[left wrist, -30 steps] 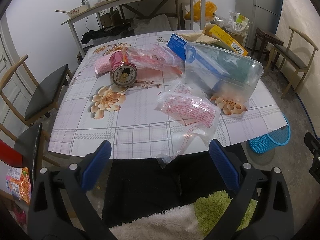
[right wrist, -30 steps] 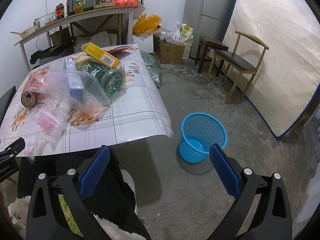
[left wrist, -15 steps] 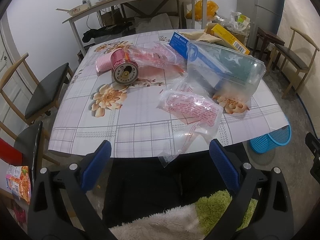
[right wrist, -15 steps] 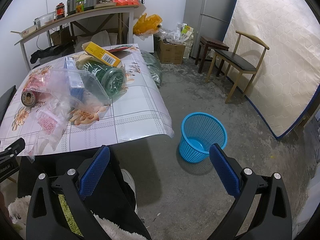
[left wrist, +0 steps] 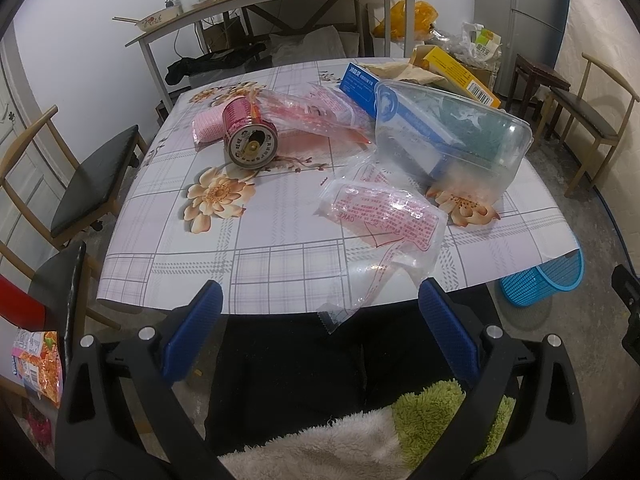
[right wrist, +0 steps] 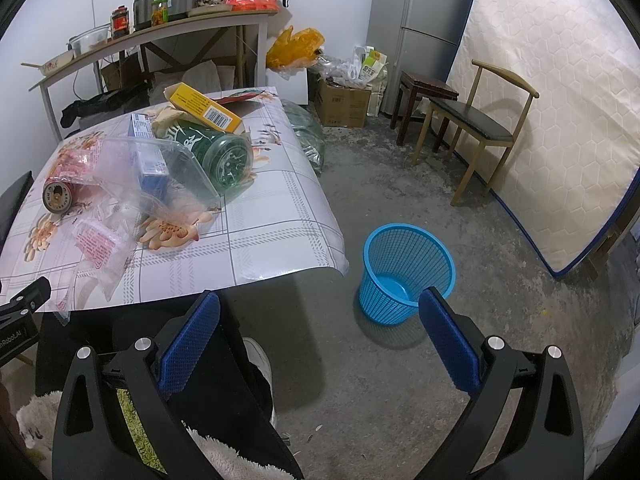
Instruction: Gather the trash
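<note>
Plastic wrapper (left wrist: 380,220): nearest trash, ahead of left gripper (left wrist: 320,332), tail overhanging table (left wrist: 168,240) edge.
Grippers: both spread, empty; right gripper (right wrist: 320,332) is aimed nearer the basket (right wrist: 408,268).

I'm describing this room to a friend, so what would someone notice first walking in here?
Probably the litter on the flowered table: a red can on its side toward the far left, a clear plastic tub at the right, and a pink-printed wrapper hanging over the near edge. Next, the bright blue basket on the bare floor beside the table, with both grippers open and holding nothing.
</note>
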The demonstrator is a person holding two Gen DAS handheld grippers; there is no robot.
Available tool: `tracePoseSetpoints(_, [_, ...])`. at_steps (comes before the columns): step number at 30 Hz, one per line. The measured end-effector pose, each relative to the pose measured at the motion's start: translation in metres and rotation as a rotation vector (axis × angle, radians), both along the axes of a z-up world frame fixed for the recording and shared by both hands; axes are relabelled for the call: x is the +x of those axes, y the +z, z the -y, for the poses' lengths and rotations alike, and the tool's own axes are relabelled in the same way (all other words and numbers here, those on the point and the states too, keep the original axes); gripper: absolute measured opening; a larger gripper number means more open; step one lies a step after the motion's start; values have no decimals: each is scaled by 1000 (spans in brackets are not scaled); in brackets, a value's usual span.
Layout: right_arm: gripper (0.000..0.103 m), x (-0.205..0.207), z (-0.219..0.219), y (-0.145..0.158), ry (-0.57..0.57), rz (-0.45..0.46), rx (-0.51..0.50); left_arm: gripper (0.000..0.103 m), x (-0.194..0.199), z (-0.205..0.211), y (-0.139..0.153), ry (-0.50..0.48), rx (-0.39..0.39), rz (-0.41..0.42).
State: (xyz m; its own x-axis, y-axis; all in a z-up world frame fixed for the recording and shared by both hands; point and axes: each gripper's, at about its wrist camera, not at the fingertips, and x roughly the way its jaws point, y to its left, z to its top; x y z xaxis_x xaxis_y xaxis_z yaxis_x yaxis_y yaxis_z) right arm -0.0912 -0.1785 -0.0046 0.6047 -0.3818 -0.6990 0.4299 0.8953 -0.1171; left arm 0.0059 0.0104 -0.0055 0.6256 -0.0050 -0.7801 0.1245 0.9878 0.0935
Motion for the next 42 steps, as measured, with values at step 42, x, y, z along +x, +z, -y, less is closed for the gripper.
tracePoseSetpoints(42, [97, 53, -36, -3, 188, 2, 105, 94, 30, -59, -4, -48, -240, 27])
